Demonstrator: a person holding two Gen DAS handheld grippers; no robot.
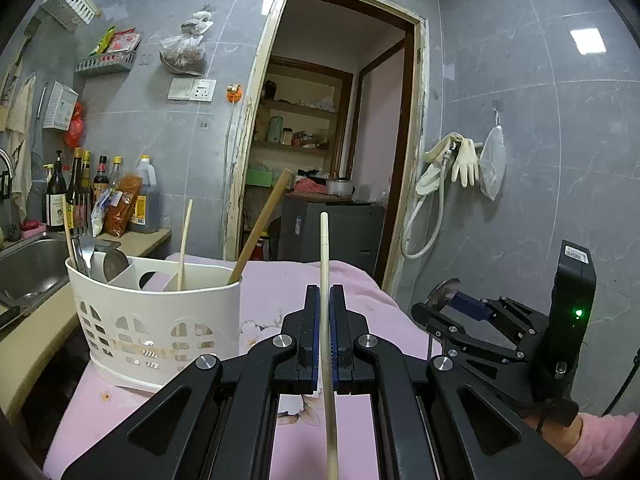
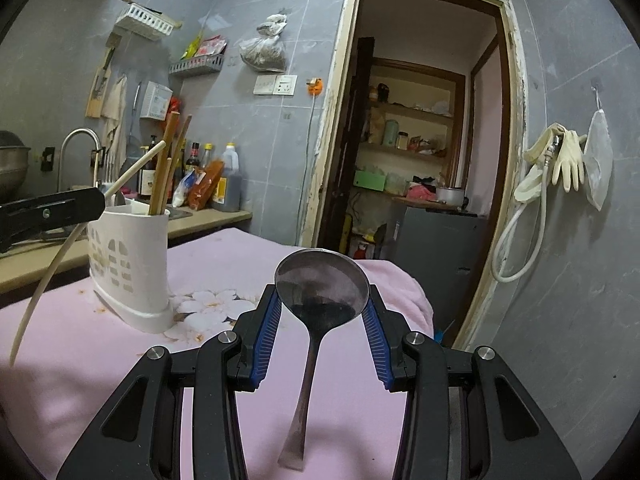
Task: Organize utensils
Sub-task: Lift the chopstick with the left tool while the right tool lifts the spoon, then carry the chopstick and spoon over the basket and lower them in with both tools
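- Closest to my left camera is the left gripper (image 1: 325,300); its jaws are pressed together on a pale chopstick (image 1: 325,264), which runs straight up the middle of the frame.
- My right gripper (image 2: 323,300) has its jaws spread wide, and the bowl of a dark metal spoon (image 2: 322,280) is held between the blue pads (image 2: 267,332); the handle points down to the lower edge.
- At centre left stands the white utensil holder (image 1: 160,320) on the pink cloth (image 1: 280,292), already with chopsticks, a wooden stick and forks inside.
- I judge the left gripper is nearer to the holder, so the chopstick must travel to the left and go in lengthwise.
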